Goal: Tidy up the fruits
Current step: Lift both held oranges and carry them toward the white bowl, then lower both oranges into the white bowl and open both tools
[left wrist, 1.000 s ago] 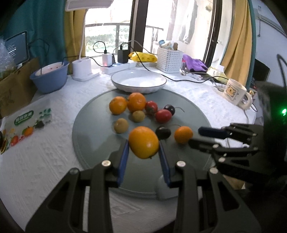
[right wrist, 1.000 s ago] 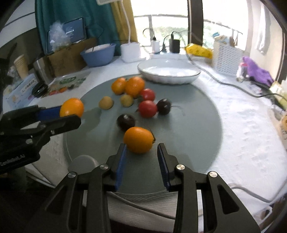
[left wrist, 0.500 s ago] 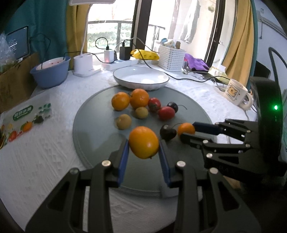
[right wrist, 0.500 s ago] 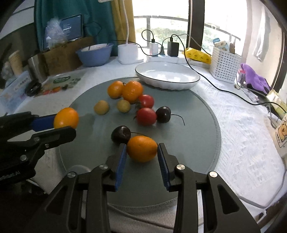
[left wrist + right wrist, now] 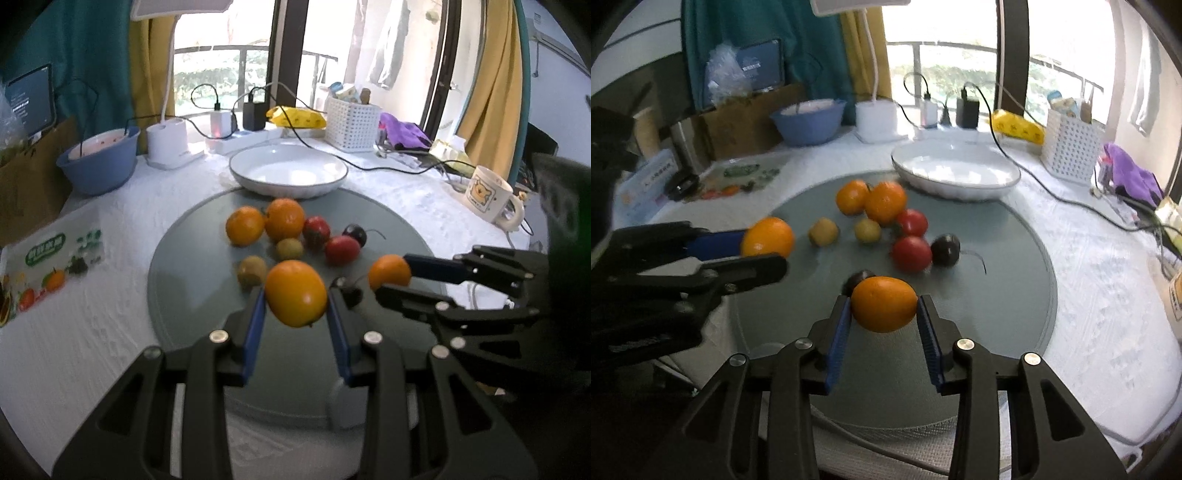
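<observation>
My left gripper point(image 5: 296, 295) is shut on an orange point(image 5: 296, 292) and holds it above the round grey mat point(image 5: 192, 280). My right gripper point(image 5: 883, 308) is shut on a second orange point(image 5: 884, 309), also lifted off the mat point(image 5: 1015, 295). Each gripper shows in the other's view: the right one point(image 5: 391, 277) and the left one point(image 5: 768, 243). On the mat lie two oranges point(image 5: 284, 218), two red tomatoes point(image 5: 341, 250), two yellow-green fruits point(image 5: 290, 248) and dark cherries point(image 5: 355, 233). A white empty bowl point(image 5: 288, 170) stands behind the mat.
A blue bowl point(image 5: 98, 162), a lamp base point(image 5: 168, 144), chargers with cables, a white basket point(image 5: 351, 123) and a mug point(image 5: 489, 199) ring the back and right. A printed fruit card point(image 5: 48, 258) lies at the left on the white tablecloth.
The right gripper has closed on its orange and lifted it off the mat. Both grippers have risen and moved forward toward the bowl with their oranges.
</observation>
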`<state>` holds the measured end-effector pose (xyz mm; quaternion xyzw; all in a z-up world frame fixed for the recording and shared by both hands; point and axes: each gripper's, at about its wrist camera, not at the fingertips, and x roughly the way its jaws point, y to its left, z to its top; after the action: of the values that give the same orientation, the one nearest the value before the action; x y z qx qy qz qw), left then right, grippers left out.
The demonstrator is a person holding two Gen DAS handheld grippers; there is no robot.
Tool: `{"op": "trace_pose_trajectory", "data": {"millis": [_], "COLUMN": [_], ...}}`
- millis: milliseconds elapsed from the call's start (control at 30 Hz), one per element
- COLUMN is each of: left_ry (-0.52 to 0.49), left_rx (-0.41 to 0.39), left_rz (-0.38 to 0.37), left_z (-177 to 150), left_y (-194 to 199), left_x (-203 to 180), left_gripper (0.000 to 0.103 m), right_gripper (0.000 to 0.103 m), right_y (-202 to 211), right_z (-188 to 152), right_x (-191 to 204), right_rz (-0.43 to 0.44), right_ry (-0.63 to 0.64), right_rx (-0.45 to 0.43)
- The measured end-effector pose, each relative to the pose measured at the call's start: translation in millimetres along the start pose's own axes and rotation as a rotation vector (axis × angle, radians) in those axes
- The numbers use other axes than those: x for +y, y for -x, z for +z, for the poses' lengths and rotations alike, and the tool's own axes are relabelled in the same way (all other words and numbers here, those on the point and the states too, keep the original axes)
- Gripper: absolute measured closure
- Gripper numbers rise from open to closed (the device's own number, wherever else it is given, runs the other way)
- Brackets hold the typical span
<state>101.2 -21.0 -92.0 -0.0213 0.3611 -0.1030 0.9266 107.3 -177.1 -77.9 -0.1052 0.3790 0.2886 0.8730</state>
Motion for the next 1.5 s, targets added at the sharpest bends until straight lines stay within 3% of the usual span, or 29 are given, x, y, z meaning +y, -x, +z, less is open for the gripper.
{"op": "trace_pose_trajectory", "data": {"millis": [533, 1200, 1500], "left_ry": [-0.006, -0.011, 0.029], "left_rx": [-0.048, -0.041, 0.002], "left_rz": [0.034, 0.007, 0.004], "left_z": [60, 125, 141], "left_y": [-18, -85, -124], "left_x": [15, 42, 55], "left_gripper": [0.068, 0.068, 0.068], "right_gripper": [0.064, 0.064, 0.064], "right_y": [10, -48, -83], "right_z": [63, 122, 133], "right_x": [-40, -91, -110], "right_rz": [-0.002, -0.033, -0.037], "right_ry": [0.0, -0.025, -0.042], "right_rx": [-0.12, -0.118, -0.09]}}
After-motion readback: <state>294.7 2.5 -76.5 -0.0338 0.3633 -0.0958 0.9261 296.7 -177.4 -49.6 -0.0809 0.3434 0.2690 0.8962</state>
